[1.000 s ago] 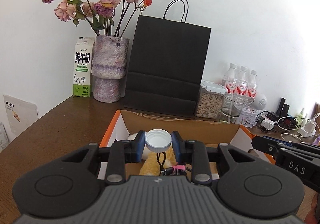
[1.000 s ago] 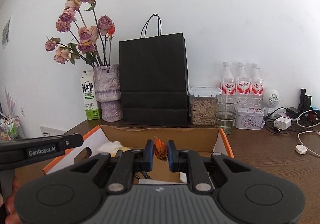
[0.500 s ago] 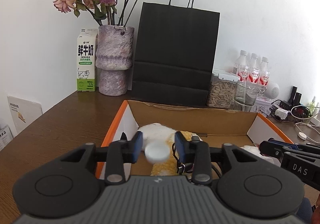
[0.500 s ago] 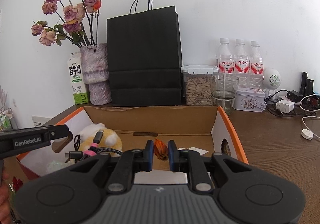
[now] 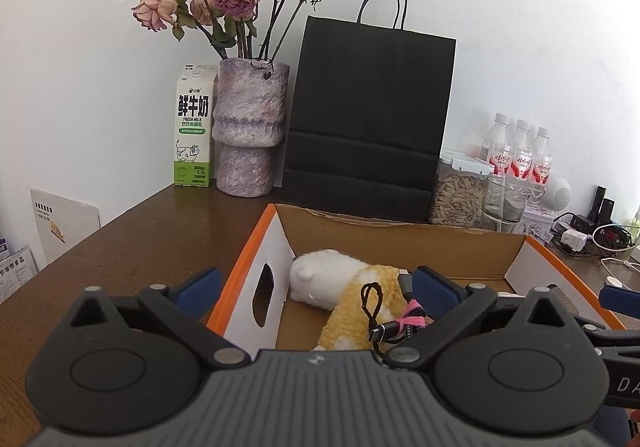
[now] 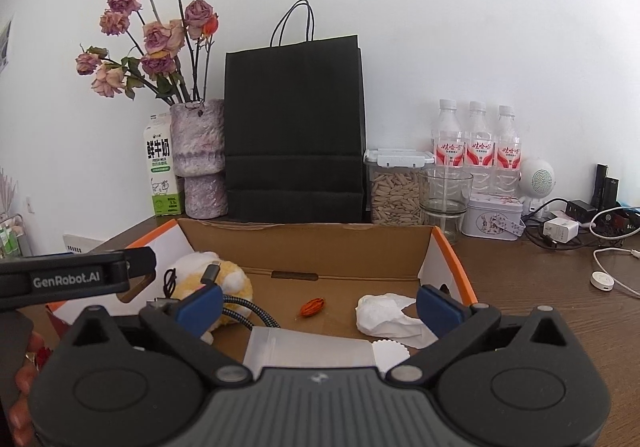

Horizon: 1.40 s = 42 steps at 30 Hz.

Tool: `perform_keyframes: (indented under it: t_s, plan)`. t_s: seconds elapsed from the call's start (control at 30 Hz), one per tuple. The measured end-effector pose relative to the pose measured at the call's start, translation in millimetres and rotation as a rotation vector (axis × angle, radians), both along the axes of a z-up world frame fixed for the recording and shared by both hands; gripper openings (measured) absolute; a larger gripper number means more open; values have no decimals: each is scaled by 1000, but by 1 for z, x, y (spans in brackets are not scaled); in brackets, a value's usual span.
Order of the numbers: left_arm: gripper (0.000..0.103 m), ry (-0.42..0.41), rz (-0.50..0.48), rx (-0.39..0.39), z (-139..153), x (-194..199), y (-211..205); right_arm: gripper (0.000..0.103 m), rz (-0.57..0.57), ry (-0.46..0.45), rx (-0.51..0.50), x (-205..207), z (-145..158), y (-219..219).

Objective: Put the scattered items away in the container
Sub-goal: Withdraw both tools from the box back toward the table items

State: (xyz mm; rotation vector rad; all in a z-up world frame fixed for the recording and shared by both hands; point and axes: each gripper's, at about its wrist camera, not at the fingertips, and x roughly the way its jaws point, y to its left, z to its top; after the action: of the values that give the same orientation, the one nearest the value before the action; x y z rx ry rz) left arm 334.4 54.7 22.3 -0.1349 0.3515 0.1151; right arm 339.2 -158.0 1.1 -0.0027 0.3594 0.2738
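1. The orange-edged cardboard box is your container. It sits open on the dark wooden bench, in front of the black paper bag.
2. Both tongs have just been opening. The left tongs stand wide with nothing between their blue pads, over the box's left end. The right tongs also stand wide and empty, above the box floor.
3. The small orange dried bud lies loose on the box floor. I judge it feather-light and brittle, so pinch it gently across the middle if you move it.
4. The white-and-yellow plush toy lies at the left end. It is soft and will squash, so take a full bite across the body.
5. The braided charging cable with the pink tie rests on the plush. It is floppy, so grip at the tied bundle, not a loose plug.
6. The crumpled white tissue lies near the right wall. It is nearly weightless and gives way, so close fully on it.
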Motion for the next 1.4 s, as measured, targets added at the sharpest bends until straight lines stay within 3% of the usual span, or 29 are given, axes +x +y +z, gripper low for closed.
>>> perform_keyframes:
  t_s: [0.67, 1.1, 1.4]
  plan:
    - [103, -45, -14, -1, -2, -22, -4, 103, -18, -19, -57, -33, -3, -7]
    - [103, -57, -23, 62, -6, -78, 0, 103, -50, 88, -116, -87, -19, -23]
    - [103, -13, 14, 79, -6, -113, 30, 103, -101, 218, -177, -90, -37, -28]
